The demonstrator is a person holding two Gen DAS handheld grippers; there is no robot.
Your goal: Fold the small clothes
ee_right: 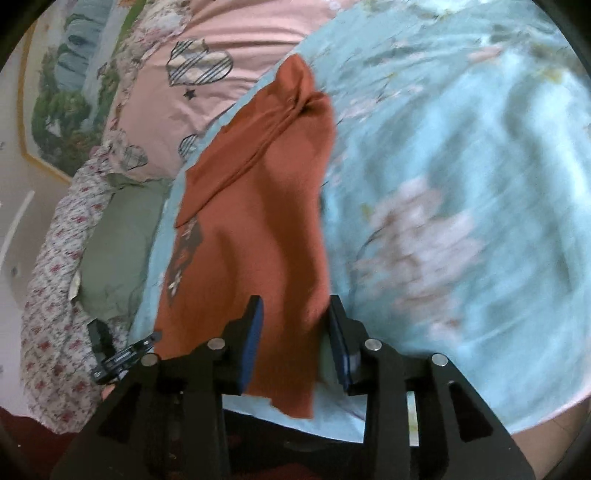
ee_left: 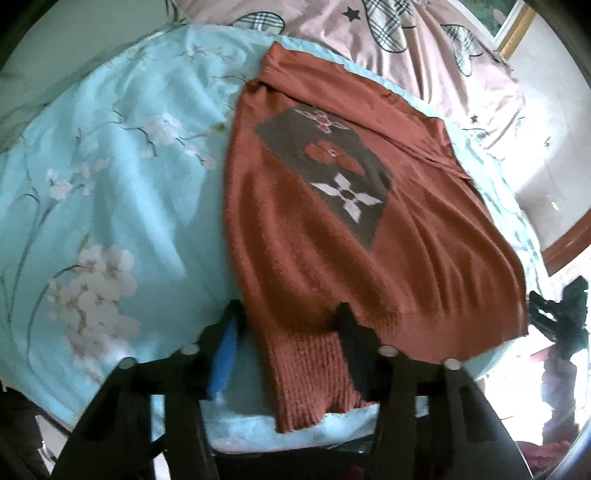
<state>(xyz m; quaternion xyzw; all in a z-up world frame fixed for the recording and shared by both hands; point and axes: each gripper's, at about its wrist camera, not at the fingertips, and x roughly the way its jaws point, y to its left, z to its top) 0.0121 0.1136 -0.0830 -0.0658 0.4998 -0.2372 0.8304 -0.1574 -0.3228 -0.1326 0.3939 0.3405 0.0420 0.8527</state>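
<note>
Folding is partly done: the rust sweater lies narrowed on the bed, sleeves in. Both tools, left tool and right tool, straddle its hem, spread wide, unclenched; crosswise fold remains.

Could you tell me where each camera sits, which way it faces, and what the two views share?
Left wrist: sits on the left hand-held gripper, looking along its open fingers at the ribbed cuff of the rust sweater; the other gripper shows at right.
Right wrist: sits on the right hand-held gripper, looking along its open fingers at a plain sweater edge between them; the other gripper shows at lower left.
Shared: the sweater, the blue floral sheet and the pink quilt.
</note>
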